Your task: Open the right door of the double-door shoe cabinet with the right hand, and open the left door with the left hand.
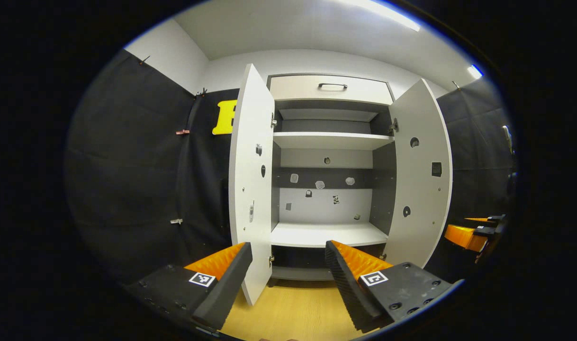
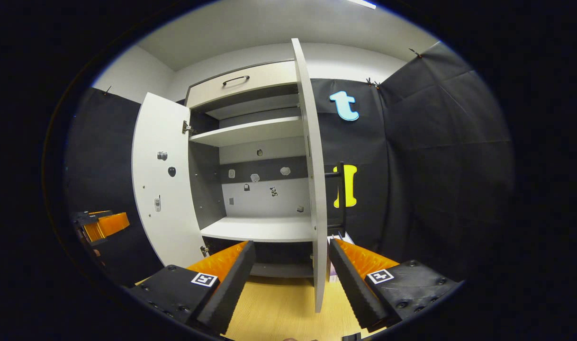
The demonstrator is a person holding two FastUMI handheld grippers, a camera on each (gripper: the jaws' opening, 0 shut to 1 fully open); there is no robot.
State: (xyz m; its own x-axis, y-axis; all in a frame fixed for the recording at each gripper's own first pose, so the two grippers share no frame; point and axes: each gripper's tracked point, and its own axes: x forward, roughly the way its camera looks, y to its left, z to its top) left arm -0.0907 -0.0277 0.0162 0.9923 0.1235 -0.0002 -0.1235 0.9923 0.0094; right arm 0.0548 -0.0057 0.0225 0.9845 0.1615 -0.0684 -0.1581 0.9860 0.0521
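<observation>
White panels tell us the job looks done: the shoe cabinet (image 1: 324,189) stands ahead with its left door (image 1: 250,180) and right door (image 2: 312,175) swung wide, and our left claw (image 1: 288,255) and right claw (image 2: 291,255) gape, holding nothing.

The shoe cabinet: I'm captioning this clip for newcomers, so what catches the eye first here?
The shoe cabinet stands wide open ahead, left door and right door swung outward, baring white shelves with nothing on them. Low in the left gripper view, the left gripper is open, holding nothing; the right gripper, also open, straddles the right door's edge without touching.
</observation>
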